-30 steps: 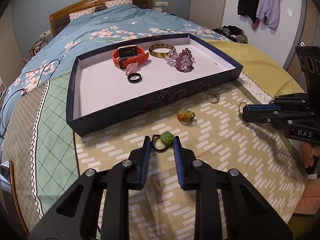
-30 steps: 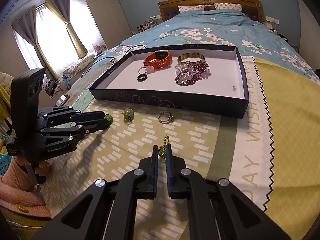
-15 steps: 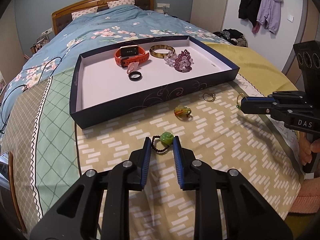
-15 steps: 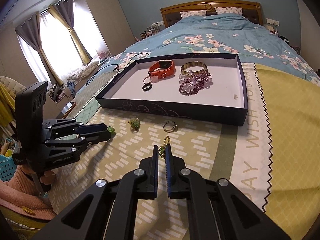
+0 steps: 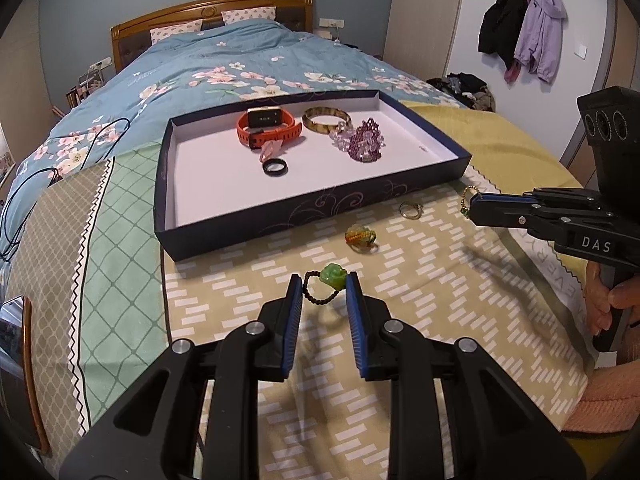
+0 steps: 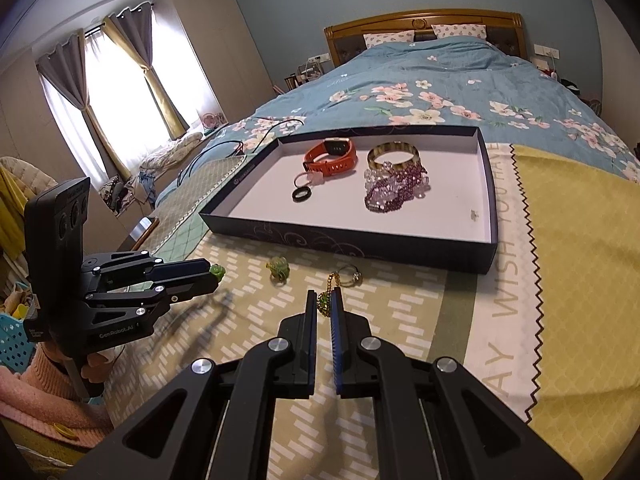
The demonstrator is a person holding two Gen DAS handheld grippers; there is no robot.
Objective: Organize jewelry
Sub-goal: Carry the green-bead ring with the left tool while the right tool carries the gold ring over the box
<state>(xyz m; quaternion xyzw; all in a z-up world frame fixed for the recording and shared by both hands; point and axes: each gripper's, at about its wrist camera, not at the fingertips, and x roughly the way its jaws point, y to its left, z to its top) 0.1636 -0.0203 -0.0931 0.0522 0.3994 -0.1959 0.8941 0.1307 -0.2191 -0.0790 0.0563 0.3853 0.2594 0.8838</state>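
Note:
My left gripper (image 5: 323, 286) is shut on a dark bead bracelet with a green jade charm (image 5: 333, 275), held just above the patterned cloth. In the right wrist view the left gripper (image 6: 211, 271) shows at the left with the charm (image 6: 217, 269) at its tip. My right gripper (image 6: 324, 302) is shut on a gold chain with a green stone (image 6: 325, 299). It enters the left wrist view (image 5: 473, 204) from the right, the chain (image 5: 466, 196) at its tip. A navy tray (image 5: 280, 216) (image 6: 340, 240) with a white floor lies beyond both.
In the tray lie an orange watch (image 5: 268, 128), an amber bangle (image 5: 326, 118), purple bead bracelets (image 5: 364, 144) and a black ring (image 5: 275, 167). On the cloth before it lie a silver ring (image 5: 410, 210) and a green-orange ring (image 5: 360, 236). The person's hand (image 5: 600, 304) holds the right gripper's handle.
Both grippers keep the same grip. Both views have tipped slightly upward, and the right gripper with its chain sits a little higher in the left wrist view.

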